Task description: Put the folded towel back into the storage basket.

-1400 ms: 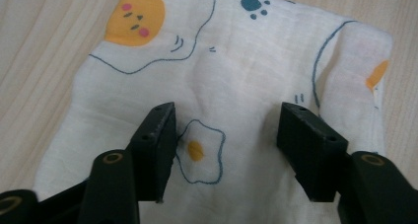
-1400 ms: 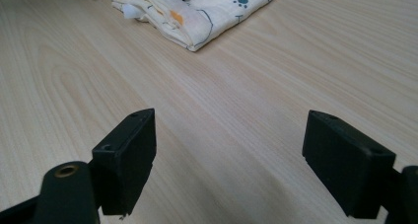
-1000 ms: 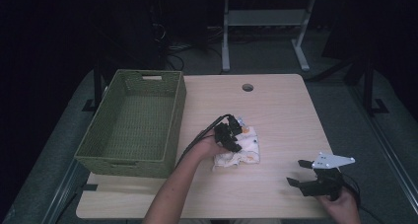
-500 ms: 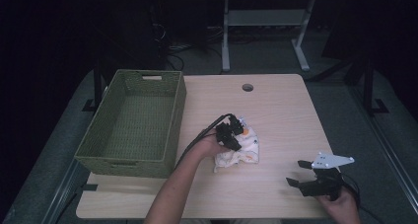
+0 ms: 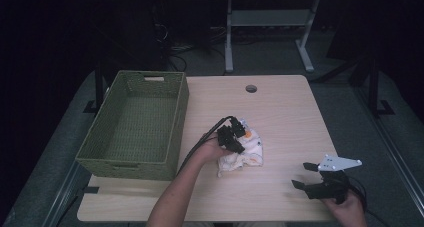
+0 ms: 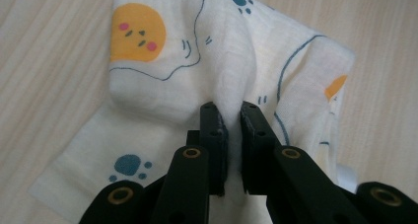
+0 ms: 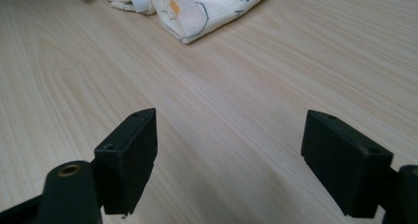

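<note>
A crumpled white cloth (image 5: 245, 149) printed with orange faces and blue paw marks lies near the middle of the wooden table (image 5: 280, 112). My left gripper (image 5: 235, 137) sits on top of it, shut on a pinched fold of the cloth (image 6: 231, 86). In the left gripper view the fabric rises between the two black jaws. My right gripper (image 5: 306, 175) rests low at the table's front right, open with nothing between its jaws (image 7: 229, 160). In the right gripper view the cloth (image 7: 207, 4) lies farther off on the table.
A green woven basket (image 5: 135, 124) stands empty on the table's left side. A round cable hole (image 5: 251, 88) is near the far edge. Beyond the table, dark floor with white table legs (image 5: 229, 42).
The left gripper has moved slightly right and away with the cloth bunching under it. The right gripper has stayed in place.
</note>
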Demonstrator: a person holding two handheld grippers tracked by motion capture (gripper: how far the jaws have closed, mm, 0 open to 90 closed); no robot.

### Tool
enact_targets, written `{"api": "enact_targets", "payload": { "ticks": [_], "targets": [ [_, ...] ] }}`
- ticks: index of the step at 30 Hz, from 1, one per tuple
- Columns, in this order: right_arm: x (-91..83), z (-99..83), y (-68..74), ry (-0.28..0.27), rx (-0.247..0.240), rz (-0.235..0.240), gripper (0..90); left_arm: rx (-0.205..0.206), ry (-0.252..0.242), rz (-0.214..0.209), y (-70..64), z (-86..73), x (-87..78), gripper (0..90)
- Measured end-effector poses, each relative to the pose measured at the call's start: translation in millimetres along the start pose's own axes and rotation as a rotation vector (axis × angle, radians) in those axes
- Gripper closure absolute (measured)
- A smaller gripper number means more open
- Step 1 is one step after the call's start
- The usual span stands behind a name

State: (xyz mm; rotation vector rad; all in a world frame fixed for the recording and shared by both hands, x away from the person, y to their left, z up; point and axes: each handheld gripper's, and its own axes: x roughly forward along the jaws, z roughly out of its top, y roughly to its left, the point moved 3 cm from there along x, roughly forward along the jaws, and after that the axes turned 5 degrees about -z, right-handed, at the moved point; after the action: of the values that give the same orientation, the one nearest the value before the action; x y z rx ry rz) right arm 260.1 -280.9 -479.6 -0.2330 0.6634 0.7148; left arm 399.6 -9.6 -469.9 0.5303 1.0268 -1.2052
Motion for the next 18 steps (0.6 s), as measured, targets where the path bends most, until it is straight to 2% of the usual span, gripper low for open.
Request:
{"api": "enact_targets", "payload": {
  "ticks": [4,13,18],
  "targets": [
    [-1.7,-0.2,-1.7,-0.007,0.005,-0.004,21.3,-0.041,-0.057,-0.049,-1.2,-5.2,-3.3,82.5],
    [-3.7,-0.2,-3.1,-0.018,0.013,-0.008,21.4,-0.072,-0.147,-0.110,-5.9,-9.1,-17.9,82.5],
    [-4.2,0.0,-3.7,-0.018,0.012,-0.013,21.4,-0.108,-0.241,-0.165,-6.7,-6.5,-34.6,82.5]
  ]
}}
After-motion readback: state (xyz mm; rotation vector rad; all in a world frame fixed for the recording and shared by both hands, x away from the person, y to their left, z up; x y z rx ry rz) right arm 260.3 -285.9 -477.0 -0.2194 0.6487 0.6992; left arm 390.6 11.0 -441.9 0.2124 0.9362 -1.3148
